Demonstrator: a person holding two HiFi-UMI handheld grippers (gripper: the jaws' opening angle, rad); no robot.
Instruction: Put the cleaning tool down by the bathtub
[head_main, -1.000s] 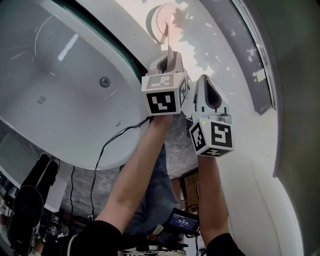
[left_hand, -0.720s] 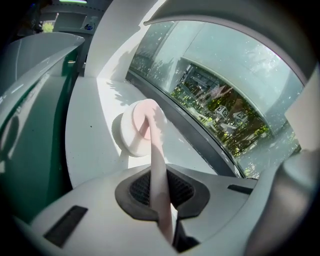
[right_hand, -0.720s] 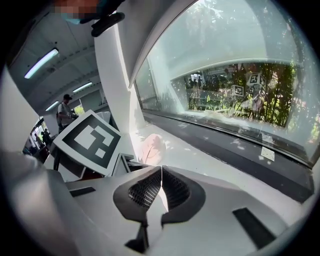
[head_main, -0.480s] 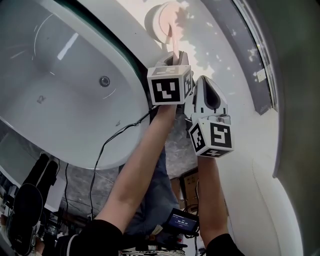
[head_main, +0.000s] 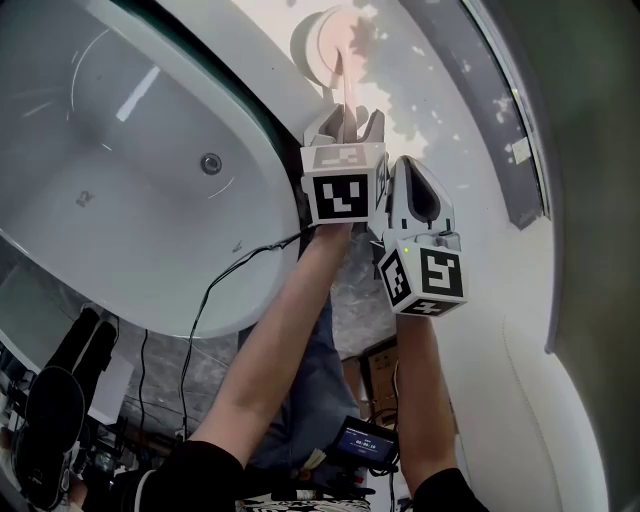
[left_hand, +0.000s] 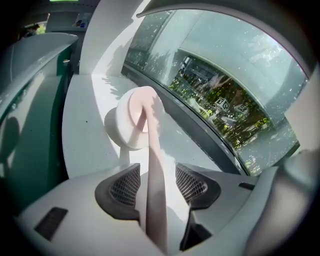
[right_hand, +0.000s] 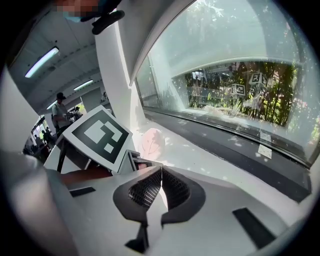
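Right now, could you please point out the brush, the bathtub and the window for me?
Brush (left_hand: 131, 125): left gripper view, on its round head.
Bathtub (head_main: 120, 215): head view, on the bare inner wall.
Window (right_hand: 220, 55): right gripper view, on the glass pane.

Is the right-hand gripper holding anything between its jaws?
No, the right gripper has its jaws shut together with nothing between them.

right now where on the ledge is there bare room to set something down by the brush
Bare ledge runs between the brush head and the dark window frame, on toward the right claw. Another bare strip lies between the brush head and the bathtub rim. Crowded: the left claw, its jaws just opened, straddles the pink handle.
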